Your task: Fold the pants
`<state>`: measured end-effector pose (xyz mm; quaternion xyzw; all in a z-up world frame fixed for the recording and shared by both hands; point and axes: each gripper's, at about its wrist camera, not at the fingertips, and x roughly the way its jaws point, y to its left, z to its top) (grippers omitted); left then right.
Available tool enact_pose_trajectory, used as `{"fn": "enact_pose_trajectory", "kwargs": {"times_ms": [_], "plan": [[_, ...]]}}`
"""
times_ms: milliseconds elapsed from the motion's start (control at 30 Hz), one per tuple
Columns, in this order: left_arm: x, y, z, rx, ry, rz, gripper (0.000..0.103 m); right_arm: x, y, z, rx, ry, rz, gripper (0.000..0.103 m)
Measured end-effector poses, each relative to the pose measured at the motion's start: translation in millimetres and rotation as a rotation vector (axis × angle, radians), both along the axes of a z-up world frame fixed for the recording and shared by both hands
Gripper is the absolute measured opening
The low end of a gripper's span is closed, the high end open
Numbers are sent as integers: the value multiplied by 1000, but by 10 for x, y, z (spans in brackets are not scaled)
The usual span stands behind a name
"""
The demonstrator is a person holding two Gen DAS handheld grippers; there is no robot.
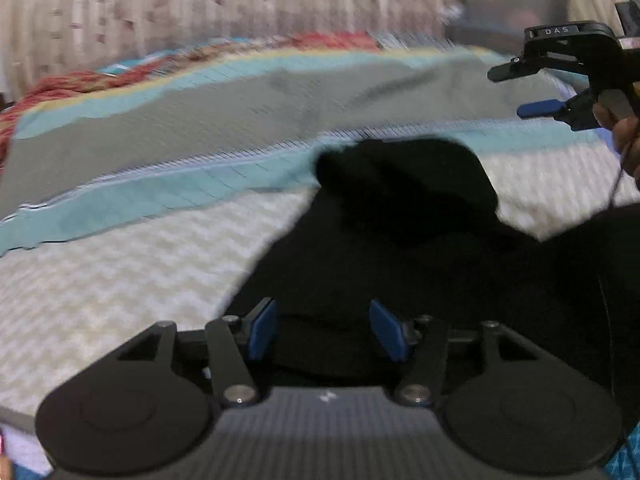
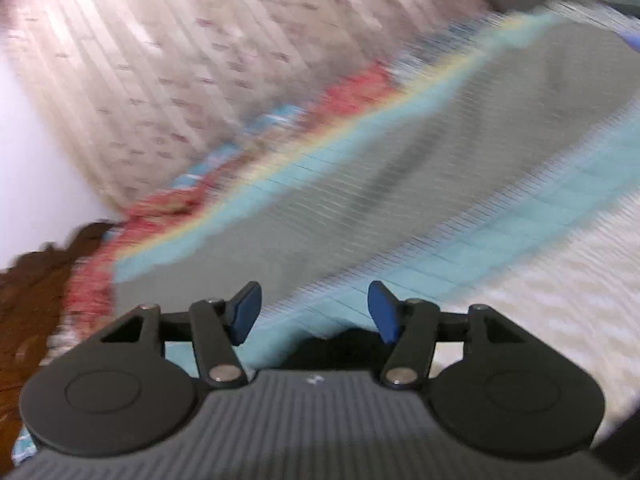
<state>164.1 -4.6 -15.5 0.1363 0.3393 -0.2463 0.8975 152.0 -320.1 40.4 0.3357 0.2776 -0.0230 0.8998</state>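
Black pants (image 1: 400,200) lie bunched on the bed, spreading from the middle of the left wrist view down to its right edge. My left gripper (image 1: 324,330) hovers over them with its blue pads (image 1: 262,330) wide apart; dark cloth shows in the gap, and neither pad presses on it. My right gripper (image 1: 520,90) is at the upper right, held by a hand (image 1: 628,140), open and empty above the bedcover. In the right wrist view the right gripper (image 2: 314,312) stands open over the cover, with only a small dark patch of the pants (image 2: 340,346) behind its fingers.
The bedcover has a white woven part (image 1: 120,280), teal stripes and a broad grey band (image 1: 200,128). A red patterned cloth (image 1: 60,84) lies along the far edge, below a pale curtain (image 1: 200,0). Something brown (image 2: 36,288) lies at the bed's left end.
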Motion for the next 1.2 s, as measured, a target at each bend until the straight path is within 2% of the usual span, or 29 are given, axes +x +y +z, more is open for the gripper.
{"fn": "enact_pose_trajectory", "kwargs": {"times_ms": [33, 67, 100, 167, 233, 267, 300, 333, 367, 400, 433, 500, 600, 667, 733, 800, 867, 933, 967, 1033, 1100, 1133, 1200], "plan": [[-6, -95, -83, 34, -5, -11, 53, -93, -51, -87, 21, 33, -14, 63], [-21, -146, -151, 69, -11, -15, 47, -117, -79, -179, 46, 65, -23, 63], [-18, -161, -198, 87, -12, -14, 31, -127, -14, -243, 61, 86, -18, 64], [-4, -165, -240, 103, -3, -5, 6, -74, 163, -272, 68, 108, 21, 65], [60, -60, -228, 74, 9, 40, 5, 25, 474, -261, 56, 105, 95, 73], [101, 2, -208, 52, 17, 62, 5, 103, 605, -272, 45, 101, 137, 82], [147, 50, -182, 40, 18, 82, 4, 140, 791, -278, 20, 99, 198, 86], [194, 119, -125, 33, 8, 109, 4, 170, 947, -288, -19, 102, 247, 86], [198, 164, -81, 33, -7, 129, 4, 201, 1084, -306, -71, 117, 282, 76], [203, 229, -19, 27, -22, 151, 4, 239, 1175, -317, -133, 140, 305, 26], [219, 316, 60, 6, -30, 171, 4, 271, 1186, -304, -160, 159, 313, 11], [260, 514, 241, -45, -48, 215, 4, 181, 964, -113, -146, 95, 209, 11], [326, 821, 533, -96, -127, 297, 4, 30, 566, 352, -200, -20, 89, 4], [413, 1063, 707, -136, -160, 371, 4, -213, 254, 704, -277, -127, -24, 2], [532, 1274, 775, -176, -139, 442, 4, -457, -38, 1029, -370, -185, -146, 2], [607, 1481, 763, -217, -104, 523, 4, -652, -275, 1160, -419, -184, -238, 2], [568, 1645, 720, -252, -96, 578, 4, -739, -399, 1179, -419, -138, -242, 8], [429, 1767, 680, -298, -79, 593, 4, -721, -380, 1084, -411, -83, -182, 8], [344, 1821, 684, -325, -67, 592, 4, -666, -326, 1017, -418, -54, -144, 13], [92, 1892, 672, -363, -52, 566, 4, -449, -119, 871, -433, -14, -59, 26], [-134, 1937, 681, -362, -58, 531, 4, -229, 163, 680, -415, 8, 69, 61], [-258, 1988, 693, -359, -62, 521, 3, -118, 295, 609, -392, 17, 125, 66], [-407, 2107, 721, -328, -98, 566, 2, 236, 443, 410, -336, 60, 171, 69]]}}
